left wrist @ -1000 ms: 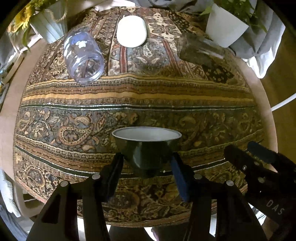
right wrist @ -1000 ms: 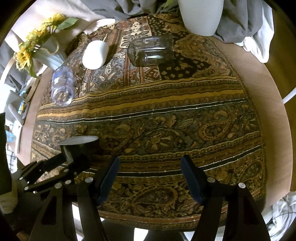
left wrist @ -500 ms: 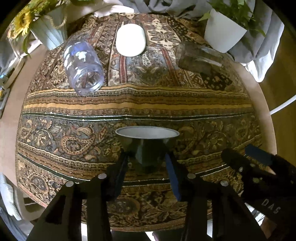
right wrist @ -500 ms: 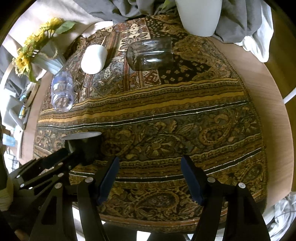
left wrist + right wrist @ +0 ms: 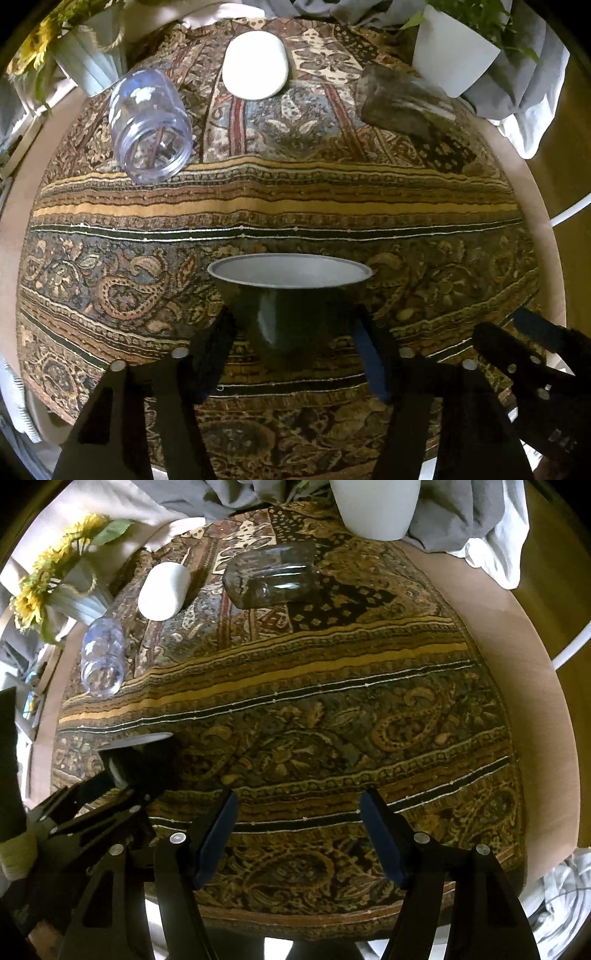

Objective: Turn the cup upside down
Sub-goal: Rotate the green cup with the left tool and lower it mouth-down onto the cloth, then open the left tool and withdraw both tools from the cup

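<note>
The left gripper [image 5: 295, 343], at the lower centre of the left wrist view, has its two black fingers with blue pads set on either side of the dark green flared cup with a pale grey interior [image 5: 290, 295]. The pads lie against the narrow lower body of the cup, below the wide rim; the jaws appear clamped on it, though firm contact on both sides cannot be confirmed. The cup is upright, mouth up, at centre frame over the paisley-patterned brown and gold tablecloth [image 5: 277, 206]; whether its base touches the cloth cannot be told.

Handling judgement: the cup looks rigid and glossy, probably enamel or glazed ware, so moderately light but slippery and liable to chip. The narrow waist is the correct hold: the flare above the pads resists slipping while upright, but it gives no such stop after inversion, so grip pressure must be maintained through the roll.

Pose: the left gripper points level across the table, fingers horizontal. The right gripper [image 5: 297, 834], at the lower centre of its view, has its fingers spread apart and holds nothing; it hovers above the cloth. In that view the cup [image 5: 138, 753] sits at the left edge.
</note>
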